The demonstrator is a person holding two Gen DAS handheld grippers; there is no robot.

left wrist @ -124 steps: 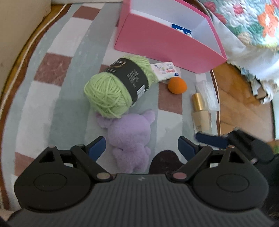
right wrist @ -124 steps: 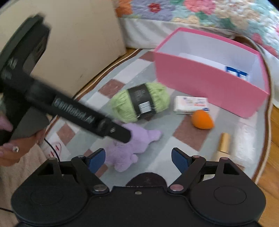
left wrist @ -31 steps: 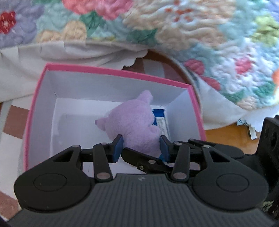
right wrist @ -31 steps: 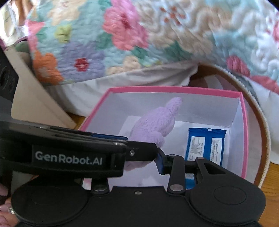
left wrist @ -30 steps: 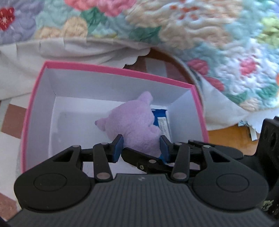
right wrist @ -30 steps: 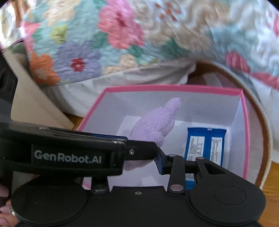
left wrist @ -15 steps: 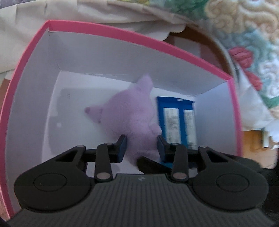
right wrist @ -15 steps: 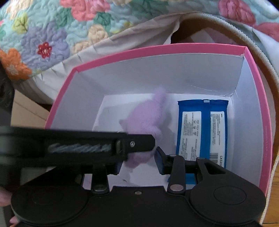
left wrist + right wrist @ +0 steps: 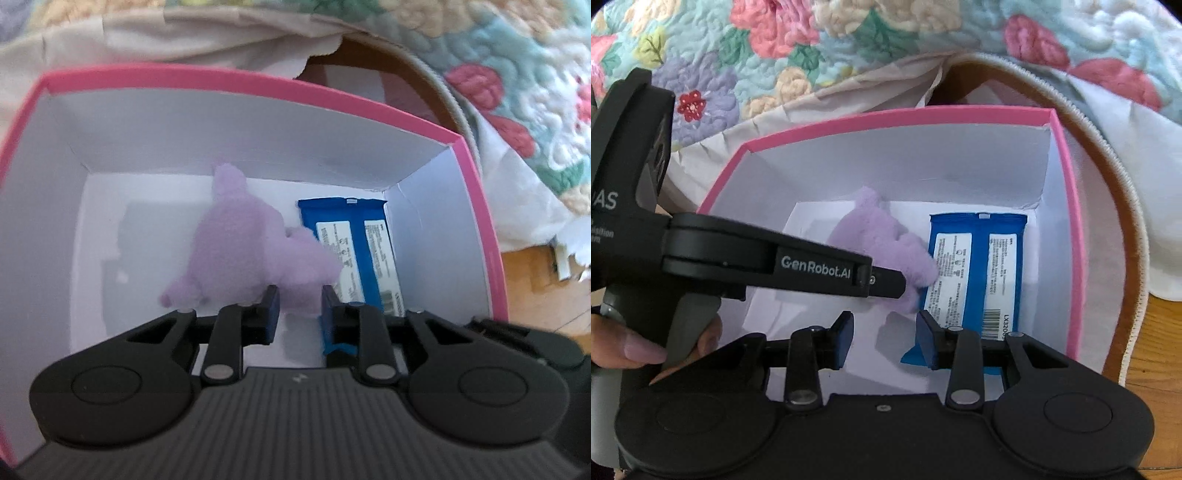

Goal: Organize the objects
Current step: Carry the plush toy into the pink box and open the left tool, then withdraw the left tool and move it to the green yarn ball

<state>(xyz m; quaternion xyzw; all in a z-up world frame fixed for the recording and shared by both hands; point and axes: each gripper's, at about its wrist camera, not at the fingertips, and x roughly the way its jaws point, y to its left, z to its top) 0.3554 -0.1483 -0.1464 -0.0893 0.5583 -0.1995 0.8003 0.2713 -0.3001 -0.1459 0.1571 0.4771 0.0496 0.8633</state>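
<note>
Behind everything, along the far edge of both views, lies a quilted bedspread in a floral pattern, with a pale sheet hanging below it. Nearer, on a rug with a brown border over wooden floor, stands the pink box, open at the top and white inside; it fills most of each view.

Inside the box, on its floor, lies the purple plush toy, left of centre, with one ear pointing toward the far wall. Just right of it, flat against the right wall, lies a blue packet with white printed labels; the toy's right side overlaps the packet's left edge.

Left tongs reach down into the box from the near side, and their blue pads are closed tight on the near end of the plush toy, which is pinched between them. In the right wrist view the same tongs come in from the left as a long black arm, held by a hand at the left edge.

Right tongs hover over the near part of the box with their fingers at their narrowest, a small gap left between the pads and nothing held in it.
</note>
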